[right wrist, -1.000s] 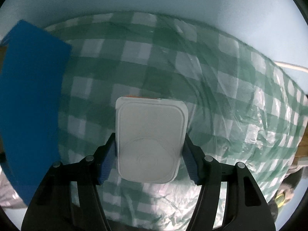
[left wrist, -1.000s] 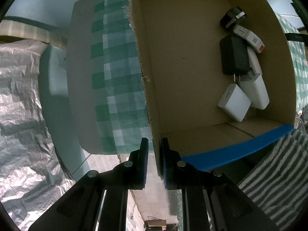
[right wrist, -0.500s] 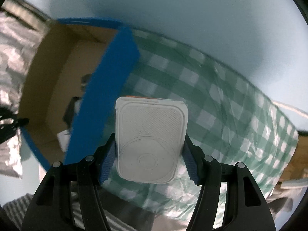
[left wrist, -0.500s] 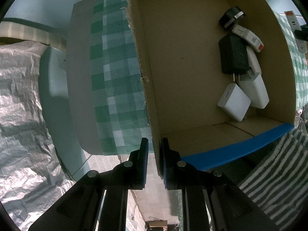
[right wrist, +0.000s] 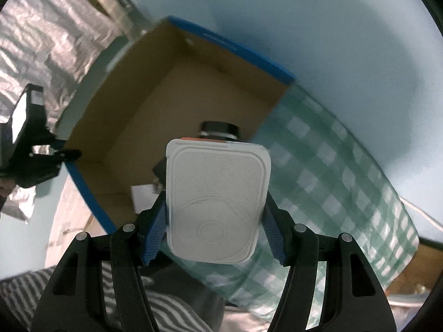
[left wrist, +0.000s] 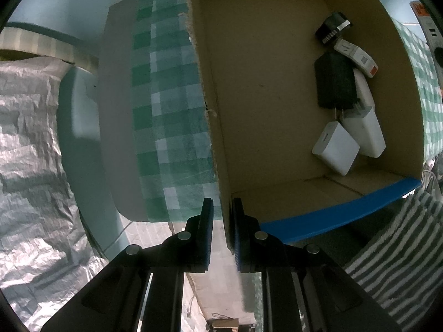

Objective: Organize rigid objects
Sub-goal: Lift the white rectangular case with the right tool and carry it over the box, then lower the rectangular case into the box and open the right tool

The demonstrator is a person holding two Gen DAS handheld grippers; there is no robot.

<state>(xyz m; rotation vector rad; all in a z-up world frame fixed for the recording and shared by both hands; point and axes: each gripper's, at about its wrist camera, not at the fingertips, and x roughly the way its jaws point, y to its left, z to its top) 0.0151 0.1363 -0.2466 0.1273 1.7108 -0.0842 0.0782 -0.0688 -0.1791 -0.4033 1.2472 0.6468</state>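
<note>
My left gripper (left wrist: 223,215) is shut on the near wall of an open cardboard box (left wrist: 218,144) with blue outer sides. Inside the box, at its right side, lie a black charger (left wrist: 335,83), two white chargers (left wrist: 335,152), a white device with an orange end (left wrist: 357,58) and a black round part (left wrist: 332,29). My right gripper (right wrist: 213,238) is shut on a flat white rectangular device (right wrist: 216,204) with an orange top edge, held above the box's near right corner (right wrist: 155,105). The device hides most of the box's contents in the right wrist view.
The box stands on a green checked tablecloth (right wrist: 332,171) (left wrist: 169,110). Crinkled silver foil (left wrist: 30,152) lies at the left. Grey striped cloth (left wrist: 398,243) (right wrist: 27,298) lies near the box's blue front wall. A white power strip (left wrist: 427,22) shows at the far right.
My right gripper has swung left with the white device, from over the tablecloth to over the box opening. My left gripper keeps its hold on the box wall.
</note>
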